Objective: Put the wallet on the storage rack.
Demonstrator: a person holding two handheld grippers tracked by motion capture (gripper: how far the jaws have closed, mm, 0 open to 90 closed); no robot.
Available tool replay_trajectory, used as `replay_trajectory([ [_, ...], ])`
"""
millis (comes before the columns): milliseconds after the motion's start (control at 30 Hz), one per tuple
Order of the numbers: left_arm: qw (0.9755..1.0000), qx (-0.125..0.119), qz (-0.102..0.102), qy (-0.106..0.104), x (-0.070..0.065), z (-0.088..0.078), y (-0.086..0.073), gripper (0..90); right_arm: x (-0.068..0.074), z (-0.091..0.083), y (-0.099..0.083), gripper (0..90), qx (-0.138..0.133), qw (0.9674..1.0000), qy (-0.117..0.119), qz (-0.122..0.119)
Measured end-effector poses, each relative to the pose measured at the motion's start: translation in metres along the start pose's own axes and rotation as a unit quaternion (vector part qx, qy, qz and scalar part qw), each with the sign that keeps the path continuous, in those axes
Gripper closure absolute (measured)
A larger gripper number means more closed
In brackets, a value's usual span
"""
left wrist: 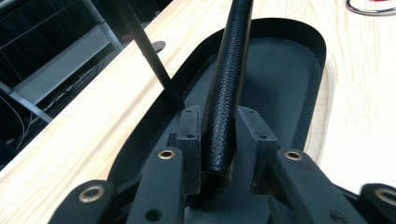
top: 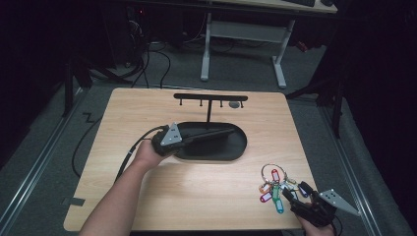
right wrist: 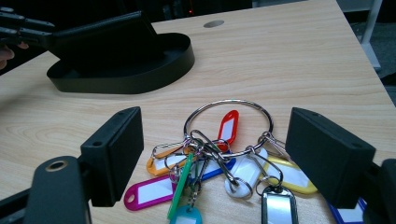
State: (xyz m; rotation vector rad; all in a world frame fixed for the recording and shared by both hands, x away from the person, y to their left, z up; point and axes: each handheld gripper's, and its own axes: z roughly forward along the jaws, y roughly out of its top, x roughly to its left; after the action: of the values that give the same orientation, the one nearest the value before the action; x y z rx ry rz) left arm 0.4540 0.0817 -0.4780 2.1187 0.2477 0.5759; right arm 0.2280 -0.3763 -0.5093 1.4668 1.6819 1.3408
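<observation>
Dark carpeted room, a white-legged desk frame (top: pixel 243 37) at the back, cables on the floor; in front of it our light wooden table (top: pixel 147 196), lit at the centre.

Item one: black oval tray (top: pixel 243 145) near the table's middle, forming the base of a key stand. A thin upright post (top: pixel 210 110) rises from its far rim and carries a black crossbar (top: pixel 210 97) with small pegs hanging beneath.

Item two: a black textured rod (left wrist: pixel 226 93), lying tilted across the tray, one end low near the tray's left part, the other pointing away over the tray floor.

Item three: our left gripper (left wrist: pixel 223 154), held over the tray's left end. Its two black pads sit on either side of the rod's near end, pressed close against it, so we record it as clamped on the rod. In the high view, the left gripper (top: pixel 169 140) lies level, with its grey plate on top.

Item four: a bunch of key tags (top: pixel 275 189) on a large metal ring (right wrist: pixel 229 123), resting on the table near the right front corner, well apart from the tray. Colours noted: red, orange, magenta, green, teal, blue, white, yellow.

Item five: our right gripper (right wrist: pixel 212 158), low at the table's front right edge. Its jaws stand wide apart, one on each side of the key tags, touching none that we can see.
</observation>
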Motion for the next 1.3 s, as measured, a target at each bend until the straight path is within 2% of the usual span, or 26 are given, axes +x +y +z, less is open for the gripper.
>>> replay_trajectory([
  [67, 1.0000, -0.001, -0.007, -0.001, -0.001, 0.001, 0.000, 72.4, 0.001, 0.000, 0.000, 19.7, 0.000, 1.0000, 0.000, 0.000],
  [167, 1.0000, 0.001, -0.004, 0.000, -0.001, 0.002, 0.000, 72.6, 0.001, 0.000, 0.000, 19.7, 0.001, 1.0000, 0.000, 0.000],
  [400, 0.9996, 0.010, 0.023, -0.010, -0.008, 0.008, 0.000, 72.7, 0.000, 0.000, 0.000, 19.7, 0.002, 1.0000, 0.001, 0.000],
  [633, 0.9998, 0.014, 0.011, 0.007, -0.007, 0.012, 0.000, 71.9, 0.000, 0.000, 0.000, 19.7, 0.001, 1.0000, 0.000, -0.001],
  [667, 0.9995, 0.029, 0.006, 0.013, -0.007, 0.015, -0.002, 70.7, 0.000, 0.000, 0.000, 19.7, 0.001, 1.0000, 0.001, -0.001],
  [700, 0.9995, 0.029, 0.006, 0.013, -0.007, 0.015, -0.002, 69.9, 0.000, 0.000, 0.000, 19.7, 0.001, 1.0000, 0.001, -0.001],
  [733, 0.9991, 0.039, 0.005, 0.017, -0.007, 0.017, -0.004, 69.9, 0.000, 0.000, 0.000, 19.7, 0.000, 1.0000, 0.000, -0.001],
  [767, 0.9985, 0.050, 0.000, 0.021, -0.007, 0.019, -0.006, 69.4, 0.000, 0.000, 0.000, 19.7, 0.000, 1.0000, 0.000, -0.001],
  [800, 0.9969, 0.066, -0.020, 0.037, -0.005, 0.023, -0.010, 73.5, 0.000, 0.000, 0.000, 19.7, 0.001, 1.0000, 0.000, -0.001],
  [833, 0.9969, 0.066, -0.020, 0.037, -0.005, 0.023, -0.010, 72.8, 0.000, 0.000, 0.000, 19.7, 0.001, 1.0000, 0.000, -0.001],
  [867, 0.9965, 0.064, -0.037, 0.038, -0.003, 0.024, -0.012, 72.1, 0.000, 0.000, 0.000, 19.7, 0.000, 1.0000, 0.000, -0.002],
  [900, 0.9964, 0.052, -0.051, 0.043, -0.002, 0.023, -0.013, 72.3, 0.000, 0.000, 0.000, 19.8, 0.000, 1.0000, 0.000, -0.001],
  [1100, 0.9967, 0.040, -0.057, 0.043, -0.003, 0.018, -0.012, 72.8, -0.001, 0.000, -0.001, 19.8, 0.002, 1.0000, 0.000, 0.000],
  [1200, 0.9956, 0.029, -0.075, 0.048, -0.006, 0.007, -0.011, 72.6, 0.000, 0.001, 0.000, 19.8, 0.003, 1.0000, 0.002, 0.000],
  [1233, 0.9956, 0.029, -0.075, 0.048, -0.006, 0.007, -0.011, 72.6, 0.001, 0.001, 0.000, 19.8, 0.003, 1.0000, 0.003, -0.001],
  [1300, 0.9942, 0.020, -0.092, 0.052, -0.009, -0.001, -0.012, 72.5, 0.001, 0.001, 0.000, 19.8, 0.003, 1.0000, 0.003, -0.001],
])
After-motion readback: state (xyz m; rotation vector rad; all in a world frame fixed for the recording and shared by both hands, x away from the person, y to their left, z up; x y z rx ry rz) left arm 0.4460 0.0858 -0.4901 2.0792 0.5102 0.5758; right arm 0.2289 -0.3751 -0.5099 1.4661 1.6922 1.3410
